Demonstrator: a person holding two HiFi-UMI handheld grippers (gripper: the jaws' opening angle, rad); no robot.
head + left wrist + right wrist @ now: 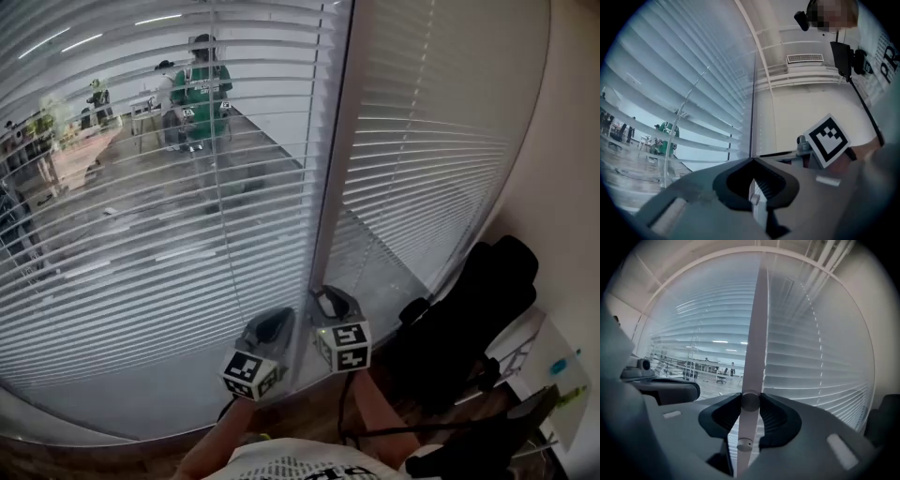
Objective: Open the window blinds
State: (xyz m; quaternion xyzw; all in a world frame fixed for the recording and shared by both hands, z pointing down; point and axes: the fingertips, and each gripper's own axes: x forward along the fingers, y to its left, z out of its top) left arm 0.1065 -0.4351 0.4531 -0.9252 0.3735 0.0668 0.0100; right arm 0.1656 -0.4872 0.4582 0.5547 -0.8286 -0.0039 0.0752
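Two white slatted blinds hang side by side, the left blind (pixel 141 206) and the right blind (pixel 441 141), with a pale mullion (pixel 333 187) between them. The left blind's slats let the room beyond show through; the right blind's look flatter and whiter. My right gripper (pixel 330 298) is at the foot of the mullion. In the right gripper view its jaw tips (pixel 750 401) are shut on the round end of a pale wand (pixel 757 333) that runs up to the top. My left gripper (pixel 274 323) sits just left of it, its tips (pixel 753 160) together with nothing seen between them.
A thin clear wand (pixel 675 140) hangs in front of the left blind. A black office chair (pixel 469 319) stands close on the right, beside a pale wall (pixel 572 141). A white surface with small items (pixel 562 366) lies at the lower right. A person's forearms show below the grippers.
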